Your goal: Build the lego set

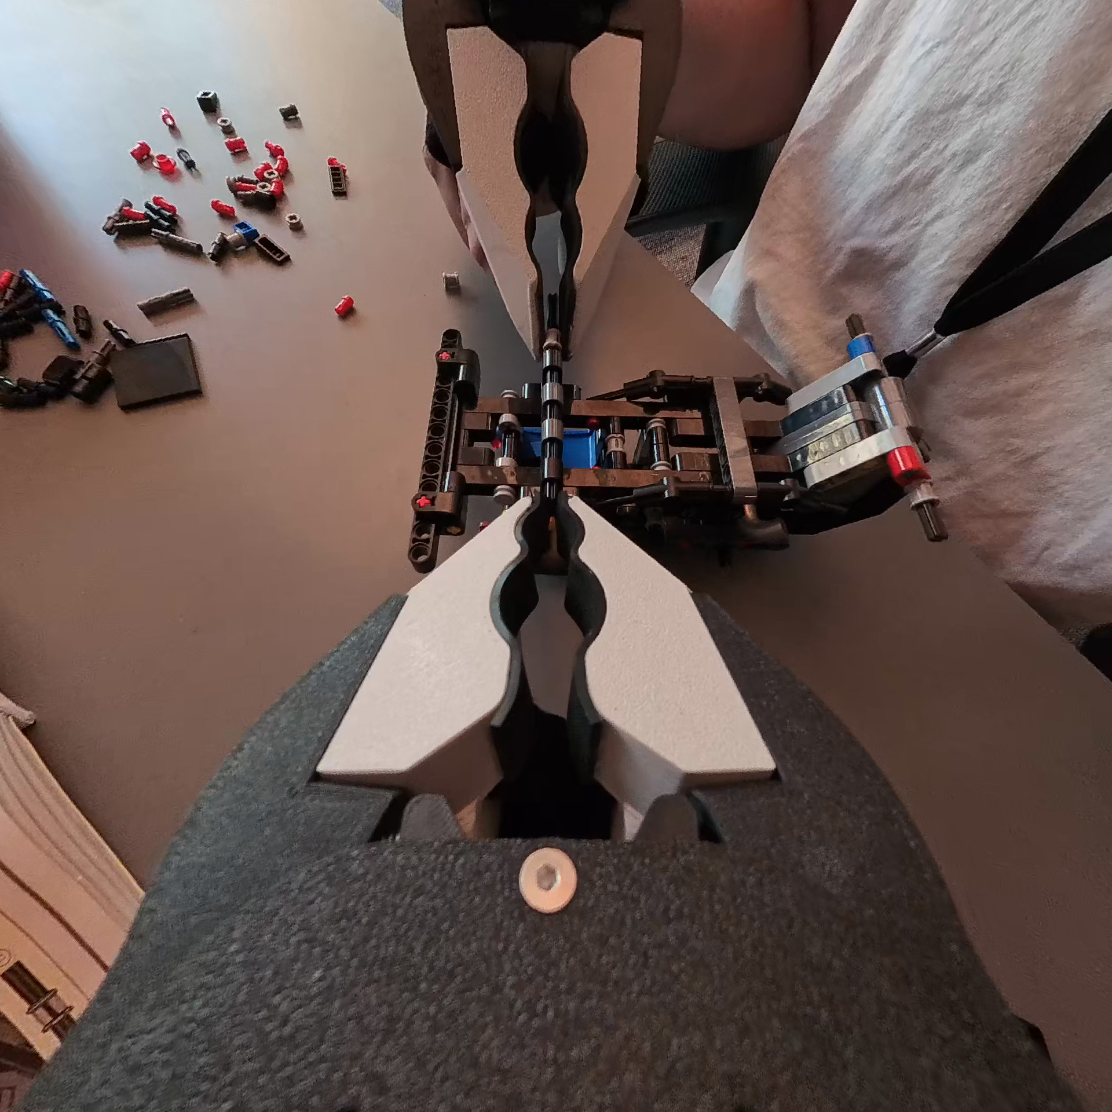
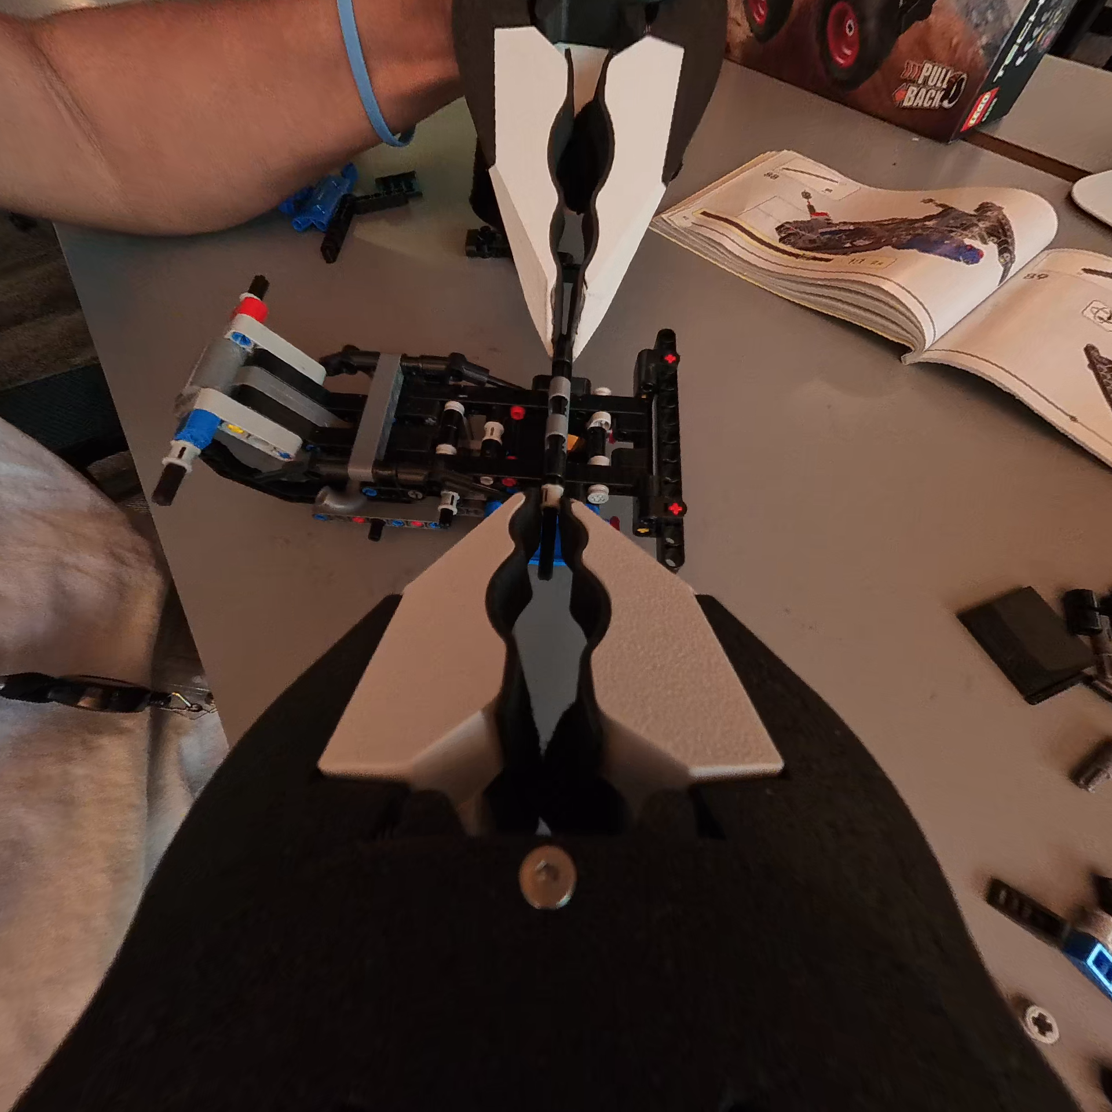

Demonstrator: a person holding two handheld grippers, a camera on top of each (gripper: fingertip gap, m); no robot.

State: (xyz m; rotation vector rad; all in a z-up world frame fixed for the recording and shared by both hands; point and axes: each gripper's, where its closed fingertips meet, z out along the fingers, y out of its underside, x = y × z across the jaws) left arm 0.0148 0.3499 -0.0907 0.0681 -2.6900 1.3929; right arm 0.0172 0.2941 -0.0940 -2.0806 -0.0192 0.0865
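A black axle [image 1: 552, 415] carrying grey bushes is held at both ends, one gripper on each, just above the black lego chassis [image 1: 662, 445]. My left gripper [image 1: 544, 505] is shut on the near end in the left wrist view, and my right gripper [image 1: 555, 346] is shut on the far end. In the right wrist view my right gripper [image 2: 546, 502] grips the near end of the axle [image 2: 556, 415], and the left gripper [image 2: 564, 343] grips the far end. The chassis [image 2: 421, 433] lies on the grey table [image 2: 812, 481], its grey pull-back motor end toward the table edge.
Several loose red, black and blue parts [image 1: 210, 192] and a black plate [image 1: 155, 370] lie beyond the chassis. An open instruction booklet [image 2: 872, 253] and the set's box [image 2: 872, 54] sit at the back right. A person's forearm [image 2: 180, 108] and light shirt [image 1: 932, 180] border the table edge. The grippers' ends are close to 7 centimeters from one another. The right tips stand about 15 centimeters off the black plate [image 1: 155, 370]. Look for it in the right wrist view [image 2: 1023, 627] too.
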